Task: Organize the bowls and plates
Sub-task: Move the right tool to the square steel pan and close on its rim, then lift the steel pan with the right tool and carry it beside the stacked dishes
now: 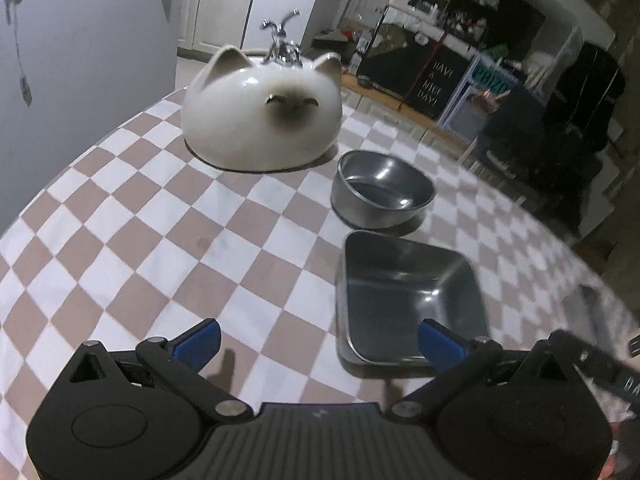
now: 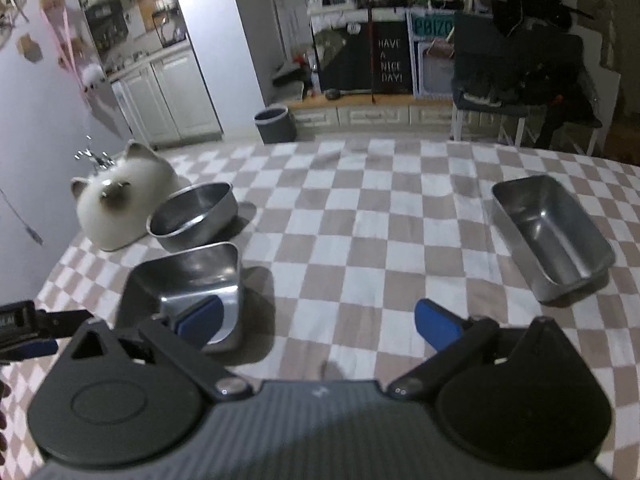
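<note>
Checkered tablecloth [image 1: 120, 240] of brown and white squares over the table. Left claw [image 1: 320, 344] spread wide, blue pads [image 1: 198, 344] apart, nothing between them — only cloth below. Just beyond its right pad, at 1 o'clock, a square steel tray [image 1: 408, 292], upright and empty, its near rim partly hidden behind that pad. Beyond the tray at 12 o'clock, a round steel bowl [image 1: 380, 196], also empty, near the tray but apart from it. At 11 o'clock from the bowl, a white ceramic cat-shaped dome [image 1: 260, 120] with ears and a dark face, resting on the cloth, something chrome [image 1: 282, 44] rising behind it.

Right claw [image 2: 320, 324] likewise released, pads wide, gripping nothing. At its 10 o'clock the same square tray [image 2: 188, 276], the left pad overlapping its near corner in the view — contact cannot be judged. Round bowl [image 2: 196, 212] farther along at 11 o'clock, the cat dome [image 2: 120, 196] just beside it. At 2 o'clock, well apart from the rest, a rectangular steel pan [image 2: 556, 236], empty, lying at an angle on the cloth. At 9 o'clock, part of the left claw's black arm at the frame edge.
</note>
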A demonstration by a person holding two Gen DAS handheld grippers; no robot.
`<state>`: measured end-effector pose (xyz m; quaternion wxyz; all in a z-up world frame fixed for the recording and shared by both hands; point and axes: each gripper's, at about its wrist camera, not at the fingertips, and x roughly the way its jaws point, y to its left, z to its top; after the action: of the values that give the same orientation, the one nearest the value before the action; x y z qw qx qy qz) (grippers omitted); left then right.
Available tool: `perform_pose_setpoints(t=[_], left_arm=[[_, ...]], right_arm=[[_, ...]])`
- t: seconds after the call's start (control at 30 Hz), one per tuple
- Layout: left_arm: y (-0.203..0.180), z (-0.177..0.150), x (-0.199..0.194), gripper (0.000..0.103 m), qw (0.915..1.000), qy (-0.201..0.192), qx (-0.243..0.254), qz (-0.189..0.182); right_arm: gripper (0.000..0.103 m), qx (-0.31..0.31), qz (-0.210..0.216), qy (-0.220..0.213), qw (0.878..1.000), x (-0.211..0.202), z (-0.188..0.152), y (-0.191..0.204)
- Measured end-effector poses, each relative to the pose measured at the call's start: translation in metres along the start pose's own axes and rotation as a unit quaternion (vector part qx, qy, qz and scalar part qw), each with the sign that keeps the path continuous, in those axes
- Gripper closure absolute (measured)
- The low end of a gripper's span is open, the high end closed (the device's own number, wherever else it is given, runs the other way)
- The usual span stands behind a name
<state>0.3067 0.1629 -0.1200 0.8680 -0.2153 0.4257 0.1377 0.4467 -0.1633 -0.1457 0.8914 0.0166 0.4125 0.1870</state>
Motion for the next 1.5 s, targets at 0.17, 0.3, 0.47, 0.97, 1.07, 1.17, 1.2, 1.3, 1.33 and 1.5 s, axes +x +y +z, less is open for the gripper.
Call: perform_pose_setpoints(t=[0.17,0.3,0.47,0.97,1.07,1.17,1.2,1.3,1.33,1.5], left_arm=[[-0.001,0.012,0.018,0.005,0.999,0.015,-0.011,0.04],[0.009,0.016,0.034,0.023,0.998,0.042,-0.045,0.018],[0.006,0.019,0.041,0.05,0.9975,0.045,-0.052,-0.012],[-0.014,0.018,0.032,0.088,0.9982,0.038,-0.004,-0.046],[-0.019,0.018,0.021,0.088,0.9981,0.026,0.005,-0.055],[-0.024,0.018,0.008,0.088,0.9973,0.014,0.005,-0.072],[-0.026,0.017,0.004,0.088,0.9969,0.011,0.005,-0.078],[-0.036,0.015,-0.008,0.088,0.9956,0.002,0.007,-0.094],[-0.039,0.015,-0.012,0.088,0.9951,0.0,0.007,-0.099],[-0.062,0.005,-0.034,0.088,0.9906,-0.007,0.017,-0.135]], right_arm=[[0.013,0.029,0.032,0.015,0.999,0.032,0.011,0.002],[0.026,-0.016,0.066,0.028,0.997,0.044,0.015,0.018],[0.042,-0.025,0.099,0.046,0.994,0.056,0.02,0.03],[0.092,-0.023,0.106,0.065,0.992,0.067,0.011,0.043],[0.092,-0.024,0.101,0.055,0.993,0.059,0.012,0.042],[0.092,-0.016,0.102,0.049,0.993,0.048,0.013,0.037],[0.092,-0.016,0.1,0.047,0.994,0.042,0.013,0.034],[0.092,-0.011,0.095,0.042,0.995,0.029,0.011,0.027],[0.092,-0.008,0.093,0.039,0.995,0.023,0.01,0.023],[0.092,0.0,0.081,0.018,0.997,-0.015,0.005,0.005]])
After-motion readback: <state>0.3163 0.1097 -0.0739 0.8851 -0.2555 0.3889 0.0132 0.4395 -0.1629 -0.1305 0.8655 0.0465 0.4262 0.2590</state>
